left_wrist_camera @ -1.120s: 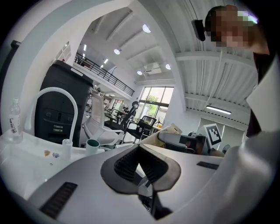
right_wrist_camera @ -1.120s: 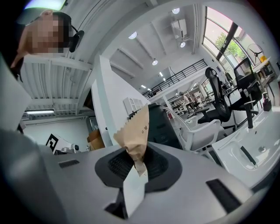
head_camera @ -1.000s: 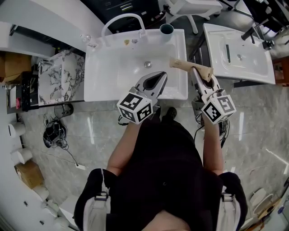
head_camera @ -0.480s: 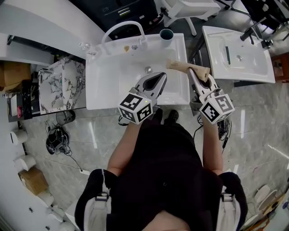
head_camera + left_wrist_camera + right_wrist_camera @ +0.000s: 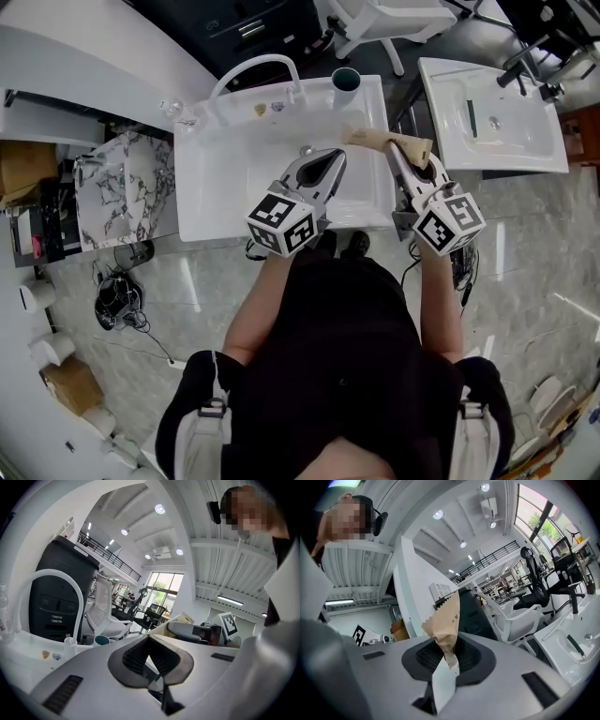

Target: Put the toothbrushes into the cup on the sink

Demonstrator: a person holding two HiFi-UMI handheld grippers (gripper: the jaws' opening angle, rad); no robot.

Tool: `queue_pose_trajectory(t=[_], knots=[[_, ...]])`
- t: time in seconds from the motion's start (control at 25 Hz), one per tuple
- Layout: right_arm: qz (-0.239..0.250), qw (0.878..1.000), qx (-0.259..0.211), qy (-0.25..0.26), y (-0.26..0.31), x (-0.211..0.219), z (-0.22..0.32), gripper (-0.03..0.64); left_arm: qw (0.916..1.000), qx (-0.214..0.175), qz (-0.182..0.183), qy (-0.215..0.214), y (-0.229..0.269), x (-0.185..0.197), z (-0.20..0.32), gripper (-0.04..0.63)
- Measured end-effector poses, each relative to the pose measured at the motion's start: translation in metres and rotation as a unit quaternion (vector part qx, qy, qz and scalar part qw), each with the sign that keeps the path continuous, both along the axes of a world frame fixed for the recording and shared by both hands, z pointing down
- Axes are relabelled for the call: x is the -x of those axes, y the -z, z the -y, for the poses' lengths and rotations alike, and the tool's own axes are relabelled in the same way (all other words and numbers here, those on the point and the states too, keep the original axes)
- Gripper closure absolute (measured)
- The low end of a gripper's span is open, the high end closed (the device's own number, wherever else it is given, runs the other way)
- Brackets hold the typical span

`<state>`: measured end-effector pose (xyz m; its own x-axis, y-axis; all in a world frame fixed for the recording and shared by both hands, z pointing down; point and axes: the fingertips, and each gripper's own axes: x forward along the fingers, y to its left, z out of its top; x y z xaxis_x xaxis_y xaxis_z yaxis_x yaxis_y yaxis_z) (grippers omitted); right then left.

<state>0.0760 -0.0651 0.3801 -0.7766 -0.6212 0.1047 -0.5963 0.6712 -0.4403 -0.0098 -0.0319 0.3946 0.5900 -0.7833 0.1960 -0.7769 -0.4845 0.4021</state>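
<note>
1. The right tongs are clamped on a brown paper toothbrush packet. They pinch it near one end, so most of its length juts past the tips over the right rim of the sink. This hold probably leaves the free end ready to lead into the cup. The brush itself does not show through the wrapper.
2. The left tongs are pressed together on nothing. They hang over the basin and seem to have no part in this step.
3. The teal cup stands upright at the sink's back right corner, right of the arched faucet. Its inside looks dark, and no brush is seen in it.
4. The packet is near the cup but not yet over it.
</note>
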Motion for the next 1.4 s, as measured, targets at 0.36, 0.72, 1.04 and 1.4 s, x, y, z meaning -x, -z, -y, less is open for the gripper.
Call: queue_pose_trajectory(t=[0.36, 0.72, 1.04, 1.4], knots=[[-0.008, 1.000, 0.004, -0.015, -0.002, 0.014, 0.019, 0.554, 0.9999, -0.001, -0.008, -0.012, -0.001, 0.017, 0.023, 0.587], [-0.010, 0.999, 0.012, -0.035, -0.008, 0.027, 0.034, 0.554, 0.9995, 0.003, -0.010, -0.031, -0.006, 0.033, 0.042, 0.587], [-0.013, 0.998, 0.024, -0.058, -0.016, 0.036, 0.046, 0.554, 0.9985, 0.013, -0.015, -0.050, -0.016, 0.045, 0.060, 0.588], [-0.036, 0.996, 0.018, -0.077, -0.015, 0.037, 0.067, 0.554, 0.9965, 0.020, -0.021, -0.078, -0.020, 0.042, 0.075, 0.588]])
